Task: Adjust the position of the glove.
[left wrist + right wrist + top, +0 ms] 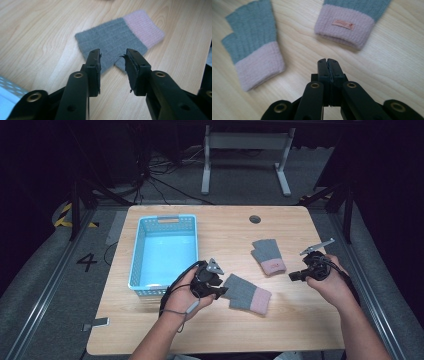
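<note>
Grey near glove (247,293) lying flat, pink cuff rightward, just beyond parted empty left gripper (113,65) jaws; right gripper (328,62) jaws closed, empty.

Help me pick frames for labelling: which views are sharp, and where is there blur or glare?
High view: evenly lit table, dark surroundings, soft overall. Left gripper view: glove fairly sharp, black jaws close up slightly soft. Right gripper view: both gloves blurred toward the top edge, the small label unreadable; no glare.
</note>
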Available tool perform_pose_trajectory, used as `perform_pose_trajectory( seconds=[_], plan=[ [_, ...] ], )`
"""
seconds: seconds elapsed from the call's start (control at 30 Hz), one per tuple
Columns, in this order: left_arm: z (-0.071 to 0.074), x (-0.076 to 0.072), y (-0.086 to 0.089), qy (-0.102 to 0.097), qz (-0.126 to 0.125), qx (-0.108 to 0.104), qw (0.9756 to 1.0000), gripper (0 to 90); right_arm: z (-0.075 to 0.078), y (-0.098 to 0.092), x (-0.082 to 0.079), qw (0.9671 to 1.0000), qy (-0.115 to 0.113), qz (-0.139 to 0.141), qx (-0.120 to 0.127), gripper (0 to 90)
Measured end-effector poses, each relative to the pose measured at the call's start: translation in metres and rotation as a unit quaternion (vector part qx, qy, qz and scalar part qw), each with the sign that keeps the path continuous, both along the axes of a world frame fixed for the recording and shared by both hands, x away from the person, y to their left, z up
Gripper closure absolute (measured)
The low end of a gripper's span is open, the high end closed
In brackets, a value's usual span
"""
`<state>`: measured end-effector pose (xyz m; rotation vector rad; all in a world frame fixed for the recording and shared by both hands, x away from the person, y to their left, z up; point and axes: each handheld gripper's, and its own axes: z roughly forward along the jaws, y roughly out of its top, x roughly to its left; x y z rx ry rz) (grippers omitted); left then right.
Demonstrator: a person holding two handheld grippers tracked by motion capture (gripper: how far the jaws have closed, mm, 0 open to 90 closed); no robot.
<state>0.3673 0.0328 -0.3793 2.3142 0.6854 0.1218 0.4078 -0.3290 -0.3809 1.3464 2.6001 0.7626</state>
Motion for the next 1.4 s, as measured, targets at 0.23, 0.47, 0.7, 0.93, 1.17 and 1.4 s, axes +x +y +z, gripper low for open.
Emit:
perform_pose_trajectory(
  seconds=[0.23,0.47,0.7,0.93,1.17,1.4],
  plan=[
    [0.001,0.003,-0.006,-0.009,0.049,0.08,0.9955,78.4,0.003,0.003,-0.009,1.0,-0.004,0.007,0.003,90.0],
    [-0.001,0.01,-0.003,0.008,0.06,0.075,0.9953,88.1,0.003,0.013,-0.018,0.9995,-0.004,0.03,0.004,90.0],
    [-0.001,0.011,-0.007,0.016,0.045,0.07,0.9964,89.9,0.0,0.029,-0.027,0.9978,-0.007,0.065,0.011,90.0],
    [-0.001,0.011,-0.009,0.024,0.036,0.067,0.9968,89.6,-0.002,0.054,-0.038,0.9932,0.001,0.116,0.01,90.0],
    [-0.004,0.013,-0.01,0.031,0.038,0.07,0.9964,86.4,-0.011,0.072,-0.044,0.9848,0.018,0.173,0.003,90.0],
    [-0.005,0.013,-0.011,0.034,0.036,0.076,0.9958,89.5,-0.024,0.09,-0.047,0.9791,0.042,0.199,-0.008,90.0]
  ],
)
